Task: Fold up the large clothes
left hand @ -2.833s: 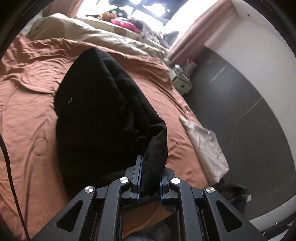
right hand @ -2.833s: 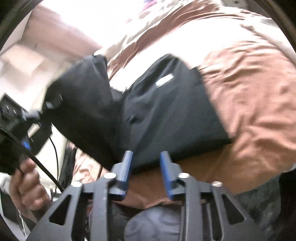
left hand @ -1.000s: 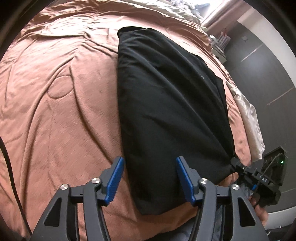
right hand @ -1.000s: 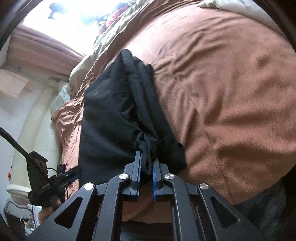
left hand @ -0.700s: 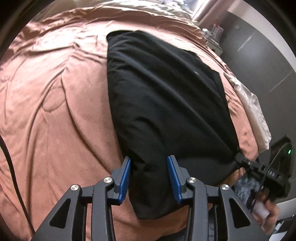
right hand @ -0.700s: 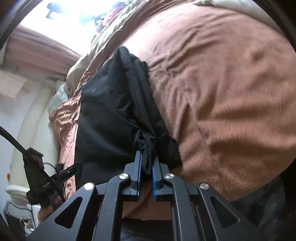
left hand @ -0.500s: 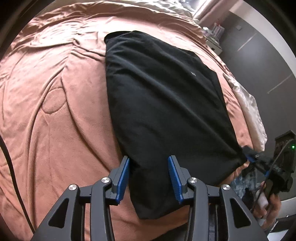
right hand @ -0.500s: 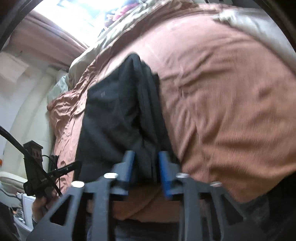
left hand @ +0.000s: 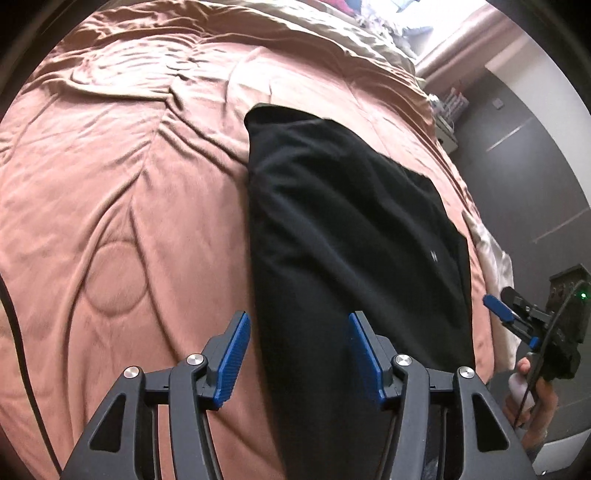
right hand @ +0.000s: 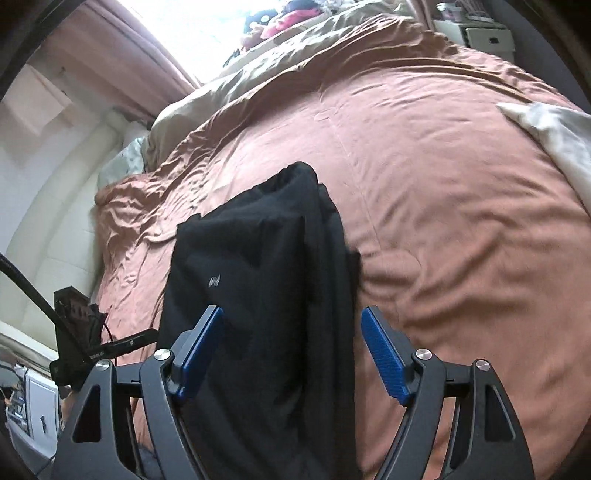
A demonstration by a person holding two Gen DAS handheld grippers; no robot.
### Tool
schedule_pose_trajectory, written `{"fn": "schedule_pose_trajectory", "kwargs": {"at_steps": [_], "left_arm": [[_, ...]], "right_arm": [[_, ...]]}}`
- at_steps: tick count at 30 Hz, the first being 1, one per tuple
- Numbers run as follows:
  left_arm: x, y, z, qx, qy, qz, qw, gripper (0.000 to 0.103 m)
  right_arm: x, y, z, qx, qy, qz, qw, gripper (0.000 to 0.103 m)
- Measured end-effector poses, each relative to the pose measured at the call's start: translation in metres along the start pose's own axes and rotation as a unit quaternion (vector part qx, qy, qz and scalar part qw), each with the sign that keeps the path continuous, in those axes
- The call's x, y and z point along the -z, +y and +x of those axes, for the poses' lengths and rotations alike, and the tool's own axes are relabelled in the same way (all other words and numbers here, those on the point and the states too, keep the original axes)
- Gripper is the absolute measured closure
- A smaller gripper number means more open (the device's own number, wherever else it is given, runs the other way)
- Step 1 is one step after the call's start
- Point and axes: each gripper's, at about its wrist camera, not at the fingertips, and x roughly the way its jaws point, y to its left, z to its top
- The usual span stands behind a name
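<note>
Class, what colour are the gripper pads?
Blue pads, clearest in the left wrist view.

Rust-brown bedspread [left hand: 140, 177], bright window [right hand: 207, 33], seemingly grey wall [left hand: 535, 177].

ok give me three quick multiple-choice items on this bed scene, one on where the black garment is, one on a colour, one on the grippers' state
1. Where does the black folded garment lie?
A. on the rust-brown quilted bedspread
B. on the floor
C. on a chair

2. What colour are the pads of the left gripper?
A. red
B. blue
C. white

3. How does the right gripper stand?
A. shut on the garment
B. open, pads clear of the cloth
C. holding a pillow

Answers:
1 A: the garment lies flat along the bedspread in both wrist views.
2 B: both pads show blue against the black fingers.
3 B: its jaws have just been opening and stand wide either side of the garment, pressing nothing.
</note>
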Motion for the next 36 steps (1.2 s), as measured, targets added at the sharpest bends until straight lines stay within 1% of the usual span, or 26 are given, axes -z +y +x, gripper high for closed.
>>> {"fn": "schedule_pose_trajectory", "kwargs": {"at_steps": [2,3,4,5,7,8,9,10,11,12,14,18,20,21,24,25,26,27,28,29,32,36], "left_arm": [[-0.009,0.002,0.007,0.0,-0.001,-0.001,1.0,0.046],[-0.012,0.002,0.01,0.0,-0.001,-0.002,1.0,0.046],[-0.016,0.003,0.013,0.002,-0.001,-0.003,1.0,0.046],[-0.018,0.007,0.014,0.006,-0.001,-0.006,1.0,0.046],[-0.023,0.01,0.018,0.015,-0.003,-0.01,0.9998,0.046],[-0.025,0.009,0.021,0.015,-0.003,-0.009,0.9998,0.046],[-0.027,0.007,0.025,0.017,-0.004,-0.008,0.9998,0.046],[-0.03,0.007,0.026,0.018,-0.005,-0.007,0.9998,0.046],[-0.032,0.006,0.027,0.019,-0.005,-0.006,0.9998,0.046],[-0.034,0.003,0.028,0.021,-0.005,-0.003,0.9998,0.046],[-0.036,-0.005,0.028,0.022,-0.006,0.009,0.9997,0.046],[-0.039,-0.027,0.029,-0.005,-0.012,0.042,0.999,0.046],[-0.039,-0.038,0.029,-0.019,-0.016,0.063,0.9977,0.046],[-0.041,-0.04,0.031,-0.026,-0.014,0.067,0.9973,0.046],[-0.043,-0.036,0.033,-0.022,-0.009,0.058,0.998,0.046],[-0.043,-0.033,0.033,-0.02,-0.009,0.055,0.9983,0.046],[-0.044,-0.032,0.034,-0.018,-0.008,0.053,0.9984,0.046],[-0.043,-0.031,0.033,-0.017,-0.009,0.052,0.9985,0.046],[-0.045,-0.032,0.035,-0.017,-0.009,0.051,0.9985,0.046],[-0.044,-0.032,0.034,-0.018,-0.01,0.052,0.9985,0.046],[-0.043,-0.034,0.033,-0.021,-0.011,0.054,0.9983,0.046],[-0.042,-0.034,0.032,-0.02,-0.011,0.053,0.9983,0.047]], "right_arm": [[-0.011,-0.002,0.017,0.004,0.004,-0.001,1.0,0.029],[-0.016,-0.002,0.025,0.007,0.008,-0.003,1.0,0.032],[-0.019,0.0,0.03,0.006,0.011,-0.004,1.0,0.043],[-0.023,0.001,0.036,0.003,0.016,-0.005,1.0,0.05],[-0.029,0.003,0.047,0.006,0.022,-0.008,1.0,0.054],[-0.031,0.004,0.051,0.01,0.024,-0.011,1.0,0.064],[-0.033,0.005,0.055,0.011,0.026,-0.012,1.0,0.072],[-0.035,0.004,0.058,0.011,0.023,-0.011,1.0,0.086],[-0.036,0.003,0.058,0.013,0.018,-0.01,1.0,0.093],[-0.037,0.0,0.059,0.014,0.014,-0.007,1.0,0.097],[-0.036,-0.006,0.061,0.015,0.013,0.0,1.0,0.099],[-0.03,-0.018,0.072,0.028,0.024,0.014,0.999,0.1],[-0.03,-0.024,0.074,0.018,0.031,0.034,0.999,0.099],[-0.031,-0.027,0.072,0.004,0.031,0.044,0.999,0.099],[-0.035,-0.029,0.062,-0.018,0.037,0.052,0.998,0.094],[-0.036,-0.031,0.061,-0.019,0.037,0.05,0.998,0.085],[-0.037,-0.033,0.06,-0.019,0.038,0.05,0.998,0.065],[-0.038,-0.035,0.059,-0.021,0.036,0.051,0.998,0.05],[-0.039,-0.039,0.059,-0.025,0.032,0.053,0.998,0.028],[-0.039,-0.041,0.058,-0.033,0.029,0.052,0.998,0.027],[-0.039,-0.048,0.069,-0.052,0.042,0.059,0.996,0.027],[-0.038,-0.06,0.086,-0.075,0.067,0.08,0.992,0.027]]}}
